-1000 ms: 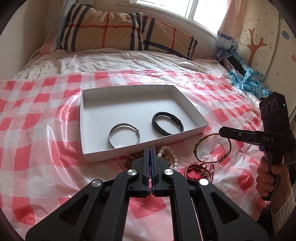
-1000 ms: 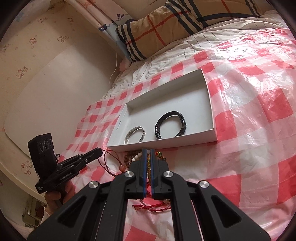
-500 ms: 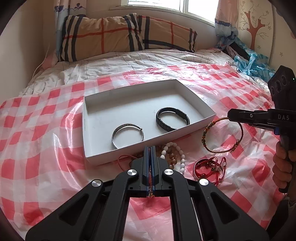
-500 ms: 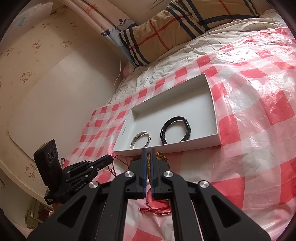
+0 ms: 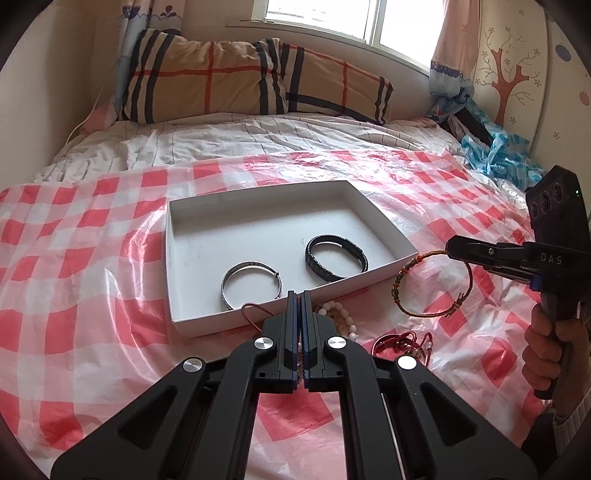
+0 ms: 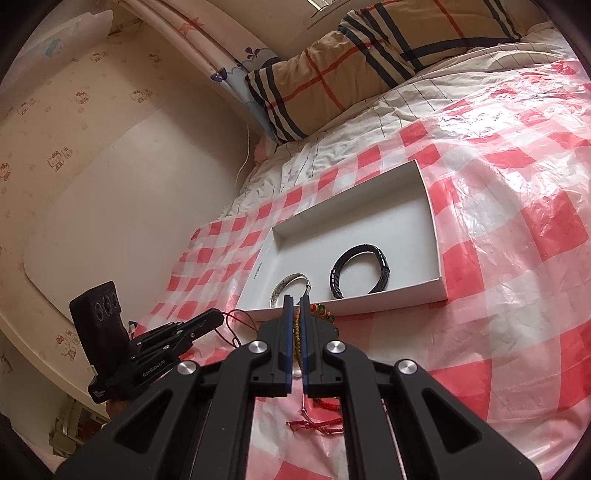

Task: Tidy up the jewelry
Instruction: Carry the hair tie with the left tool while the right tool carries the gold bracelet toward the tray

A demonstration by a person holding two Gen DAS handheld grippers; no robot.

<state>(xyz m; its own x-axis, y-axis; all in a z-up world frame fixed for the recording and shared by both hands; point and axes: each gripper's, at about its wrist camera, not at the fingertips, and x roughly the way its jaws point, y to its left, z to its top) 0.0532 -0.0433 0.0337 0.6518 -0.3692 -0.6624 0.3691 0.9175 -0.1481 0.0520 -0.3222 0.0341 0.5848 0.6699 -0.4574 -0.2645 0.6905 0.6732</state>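
White cardboard makes up the shallow box [image 5: 258,325] that I take as my landmark, open on the red-checked plastic sheet [image 5: 74,258] over the bed. Inside it, near the front wall, lie a silver bangle [image 5: 251,284] and, just to its right, a black braided bracelet [image 5: 336,258], the two apart from each other.

My left gripper [image 5: 296,295] is squeezed narrow just in front of the box's near wall, pinching a thin red cord [image 5: 251,314] that loops out toward that wall. My right gripper [image 5: 448,249], off the box's right front corner, is clamped on a woven red-and-gold bracelet [image 5: 432,286]; the loop hangs from the tips, clear of the sheet as far as I can tell. In the right wrist view that braid [image 6: 296,332] sits between the closed blue pads.

In front of the box, on the sheet, rest a string of pale beads [image 5: 340,314] beside my left fingers and, further right, a tangle of red cord jewelry [image 5: 402,341]. Beyond the box, a plaid pillow [image 5: 240,77] leans at the head of the bed under the window [image 5: 332,18].
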